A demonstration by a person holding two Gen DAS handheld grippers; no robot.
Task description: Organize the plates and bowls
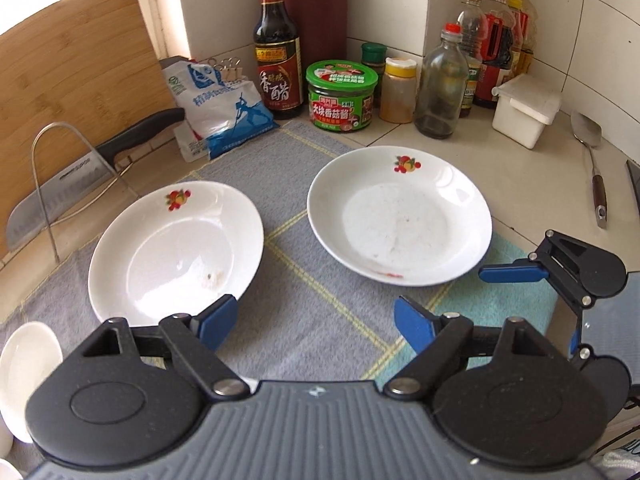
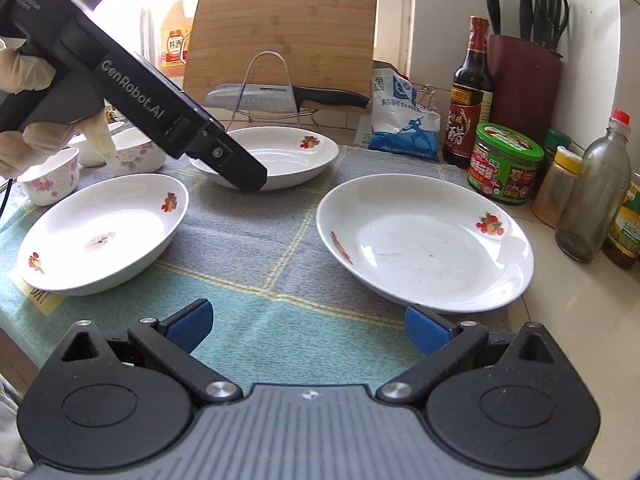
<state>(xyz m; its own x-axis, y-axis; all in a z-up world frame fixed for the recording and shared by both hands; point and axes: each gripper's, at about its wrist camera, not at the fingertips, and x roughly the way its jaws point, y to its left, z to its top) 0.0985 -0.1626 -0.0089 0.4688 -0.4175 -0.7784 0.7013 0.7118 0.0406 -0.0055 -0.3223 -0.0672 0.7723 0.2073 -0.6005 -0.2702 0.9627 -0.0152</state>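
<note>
Three white plates with fruit prints lie on a grey-green checked cloth (image 2: 256, 240). In the right wrist view they are the left plate (image 2: 100, 236), the far plate (image 2: 280, 156) and the right plate (image 2: 424, 244). In the left wrist view I see the far plate (image 1: 176, 252) and the right plate (image 1: 400, 216). Small floral bowls (image 2: 52, 176) stand at the far left. My left gripper (image 1: 316, 320) is open and empty, its left fingertip beside the near rim of the far plate. My right gripper (image 2: 308, 328) is open and empty, above the cloth before the right plate.
A cleaver (image 2: 280, 98) rests in a wire rack against a bamboo board (image 2: 280, 32). A salt bag (image 2: 404, 120), vinegar bottle (image 2: 468, 96), green-lidded jar (image 2: 506, 164), spice jars and oil bottles (image 1: 496, 40) line the tiled wall. A white box (image 1: 524, 110) and spatula (image 1: 592, 160) lie right.
</note>
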